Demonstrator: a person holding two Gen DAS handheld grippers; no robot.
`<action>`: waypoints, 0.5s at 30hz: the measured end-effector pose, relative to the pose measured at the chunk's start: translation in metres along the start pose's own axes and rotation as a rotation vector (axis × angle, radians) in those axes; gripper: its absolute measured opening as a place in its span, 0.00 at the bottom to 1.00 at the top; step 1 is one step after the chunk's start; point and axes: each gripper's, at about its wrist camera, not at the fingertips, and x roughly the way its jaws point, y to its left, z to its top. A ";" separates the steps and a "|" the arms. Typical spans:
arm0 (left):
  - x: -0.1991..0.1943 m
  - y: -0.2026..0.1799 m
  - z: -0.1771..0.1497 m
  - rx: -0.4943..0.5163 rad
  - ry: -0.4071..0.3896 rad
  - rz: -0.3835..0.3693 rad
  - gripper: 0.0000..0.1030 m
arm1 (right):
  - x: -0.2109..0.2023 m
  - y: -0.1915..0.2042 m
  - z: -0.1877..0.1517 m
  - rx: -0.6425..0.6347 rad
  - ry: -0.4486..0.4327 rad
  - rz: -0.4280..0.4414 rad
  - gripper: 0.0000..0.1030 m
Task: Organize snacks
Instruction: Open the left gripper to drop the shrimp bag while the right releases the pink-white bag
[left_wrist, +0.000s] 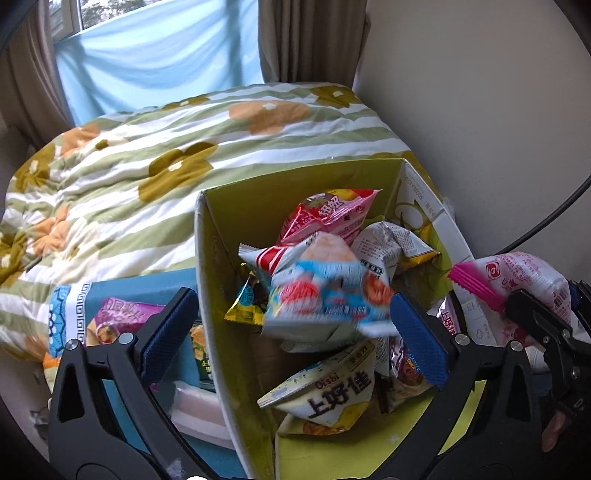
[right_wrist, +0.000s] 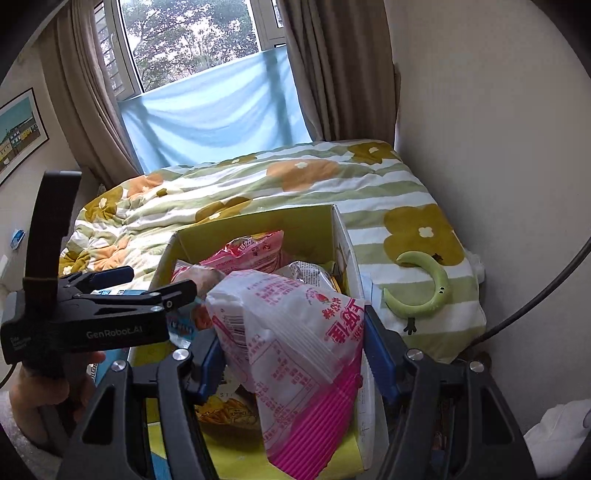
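A yellow-green cardboard box (left_wrist: 202, 258) (right_wrist: 258, 221) stands on the bed with several snack bags inside, among them an Oishi bag (left_wrist: 332, 395) and a red-pink bag (left_wrist: 328, 214). My left gripper (left_wrist: 293, 336) hangs open over the box, its blue pads (left_wrist: 170, 332) wide apart. A blurred blue-and-white snack bag (left_wrist: 325, 299) lies loose between them, above the pile. My right gripper (right_wrist: 295, 354) is shut on a pink-and-white snack bag (right_wrist: 295, 332) (left_wrist: 517, 280), held just over the box's near right side. In the right wrist view the left gripper (right_wrist: 110, 295) shows from the side at the left.
A floral striped quilt (left_wrist: 147, 155) covers the bed beyond the box. A blue patterned box (left_wrist: 74, 306) holding more snacks sits to its left. A green crescent toy (right_wrist: 424, 288) lies on the quilt to the right, by the wall. A black cable (right_wrist: 535, 306) runs along that wall.
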 end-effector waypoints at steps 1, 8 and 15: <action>-0.002 0.005 -0.003 -0.008 0.006 0.001 1.00 | 0.000 -0.002 0.000 0.006 0.002 0.001 0.60; -0.026 0.035 -0.030 -0.076 0.009 -0.037 1.00 | 0.002 -0.006 0.001 0.019 0.024 0.011 0.60; -0.041 0.053 -0.045 -0.093 0.001 0.005 1.00 | 0.015 0.008 0.002 -0.019 0.030 0.039 0.62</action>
